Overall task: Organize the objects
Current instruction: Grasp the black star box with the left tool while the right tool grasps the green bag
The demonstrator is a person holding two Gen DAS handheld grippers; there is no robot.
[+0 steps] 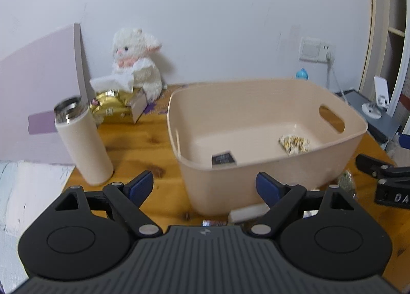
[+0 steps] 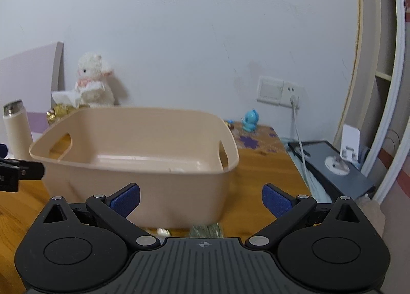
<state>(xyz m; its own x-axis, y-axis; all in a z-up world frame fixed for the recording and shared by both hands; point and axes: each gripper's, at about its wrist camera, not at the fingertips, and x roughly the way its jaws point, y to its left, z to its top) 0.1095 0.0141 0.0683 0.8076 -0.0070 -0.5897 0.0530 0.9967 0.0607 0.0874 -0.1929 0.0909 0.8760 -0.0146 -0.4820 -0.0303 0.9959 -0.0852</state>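
Both my tools, left [image 1: 204, 186] and right [image 2: 201, 200], gape wide and empty just before the basket [image 1: 266, 166], ready for small packets [image 2: 205, 230] beneath them on the bench [image 1: 133, 145].

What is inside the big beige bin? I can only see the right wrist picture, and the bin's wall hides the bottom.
Observer: In the left wrist view, a small black packet lies on the floor of the bin, close to the near wall.
Operator: Is that all that's in there?
Observer: No. A crumpled gold-and-white wrapper also lies on the floor, nearer the side with the handle hole.
Operator: Is the other gripper holding anything?
Observer: No. The left gripper is open and empty, and it points at the bin's near wall.
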